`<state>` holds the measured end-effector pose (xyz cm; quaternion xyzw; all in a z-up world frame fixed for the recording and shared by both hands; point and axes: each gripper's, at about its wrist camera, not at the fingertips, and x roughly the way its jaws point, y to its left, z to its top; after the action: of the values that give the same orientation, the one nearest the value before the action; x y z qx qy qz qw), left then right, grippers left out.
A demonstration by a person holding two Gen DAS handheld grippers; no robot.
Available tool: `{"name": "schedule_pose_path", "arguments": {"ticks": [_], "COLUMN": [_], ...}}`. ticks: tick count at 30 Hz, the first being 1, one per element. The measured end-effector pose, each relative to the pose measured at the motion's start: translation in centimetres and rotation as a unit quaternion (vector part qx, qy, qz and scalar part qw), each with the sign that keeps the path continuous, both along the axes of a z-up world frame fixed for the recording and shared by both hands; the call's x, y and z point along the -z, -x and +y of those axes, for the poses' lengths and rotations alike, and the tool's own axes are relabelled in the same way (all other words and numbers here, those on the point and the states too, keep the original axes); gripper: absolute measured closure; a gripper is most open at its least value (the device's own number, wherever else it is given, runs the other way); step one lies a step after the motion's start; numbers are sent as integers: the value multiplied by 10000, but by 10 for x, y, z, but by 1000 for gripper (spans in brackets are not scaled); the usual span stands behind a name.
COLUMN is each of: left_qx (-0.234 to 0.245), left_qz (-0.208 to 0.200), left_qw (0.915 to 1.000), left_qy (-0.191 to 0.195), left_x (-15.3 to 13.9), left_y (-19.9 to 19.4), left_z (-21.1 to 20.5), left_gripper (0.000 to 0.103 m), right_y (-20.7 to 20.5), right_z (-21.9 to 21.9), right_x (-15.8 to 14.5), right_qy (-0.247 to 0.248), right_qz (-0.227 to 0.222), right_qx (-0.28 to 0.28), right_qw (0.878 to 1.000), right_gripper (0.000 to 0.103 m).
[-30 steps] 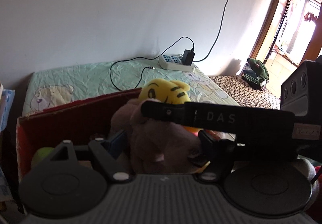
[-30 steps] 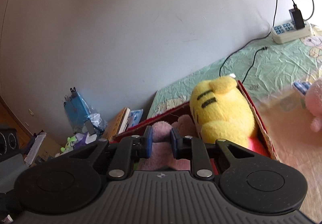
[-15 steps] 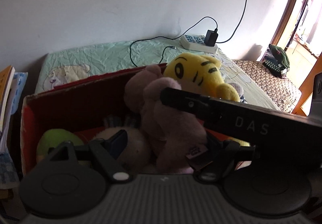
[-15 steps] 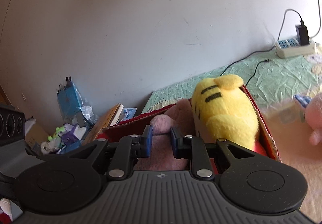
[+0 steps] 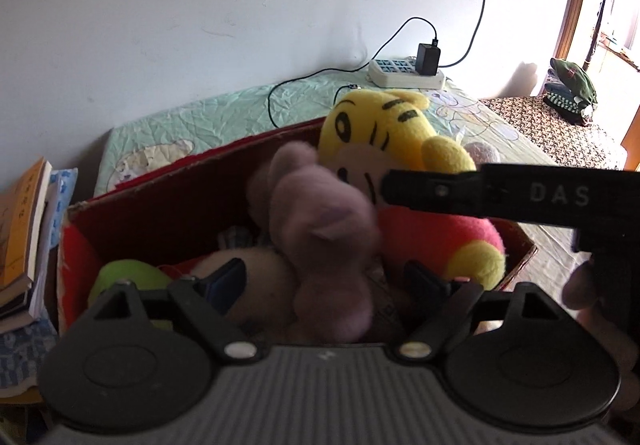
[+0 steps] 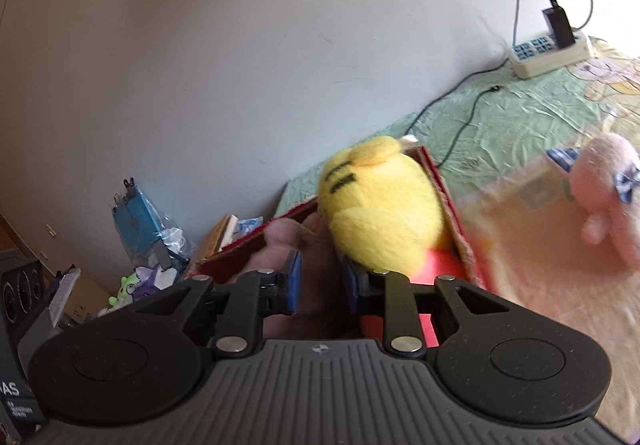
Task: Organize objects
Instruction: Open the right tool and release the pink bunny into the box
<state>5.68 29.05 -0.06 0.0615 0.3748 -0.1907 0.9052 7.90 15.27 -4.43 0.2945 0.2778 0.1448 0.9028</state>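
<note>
A red cardboard box (image 5: 160,205) on the bed holds a yellow bear in a red shirt (image 5: 384,121), a mauve plush (image 5: 320,213), a beige plush (image 5: 264,277) and a green toy (image 5: 124,273). My left gripper (image 5: 324,279) hangs over the box, its jaws opening wide; the mauve plush lies between them, clear of the pads. My right gripper (image 6: 322,281) has its blue pads still against the mauve plush (image 6: 280,237), though its jaws are starting to open. Its black finger (image 5: 440,191) crosses the left wrist view. The yellow bear (image 6: 380,205) leans on the box wall (image 6: 452,213).
A pink plush (image 6: 608,197) sits on the bed right of the box. A power strip (image 5: 404,73) with a charger and cables lies by the wall. Books (image 5: 24,229) are stacked left of the box, with a blue packet (image 6: 136,221) and clutter beyond. A green hat (image 5: 572,85) lies far right.
The left gripper tipped down over the box and its jaws spread wider. The mauve plush sank lower among the toys. The right jaws parted slightly around it.
</note>
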Motion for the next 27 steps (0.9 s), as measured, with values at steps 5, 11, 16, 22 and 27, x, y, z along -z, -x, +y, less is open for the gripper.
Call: {"name": "schedule_pose_path", "arguments": {"ticks": [5,11,16,22,27], "left_qx": [-21,116,-37,-155,-349], "left_qz": [94,104,359,471,557], "left_qw": [9999,9998,9992,9983,9972], "left_qy": [35,133,-179,-301,-348], "left_x": [3,-1,8,8,7], "left_y": [2,7,-1,-1,-1], "left_z": [1,-6,-17,-22,-21], "left_gripper": [20,19,18,15,13], "right_y": [4,5,7,9,11], "right_z": [-2,-3,-1,2,4], "right_x": [2,3,5,6,5], "right_qy": [-91,-73,75,257,450], "right_qz": [60,97,138,82,32], "right_qx": [5,-4,-23,-63,-79], "right_qw": [9999,9999,9999,9996,9989], "right_gripper": [82,82,88,88,88]}}
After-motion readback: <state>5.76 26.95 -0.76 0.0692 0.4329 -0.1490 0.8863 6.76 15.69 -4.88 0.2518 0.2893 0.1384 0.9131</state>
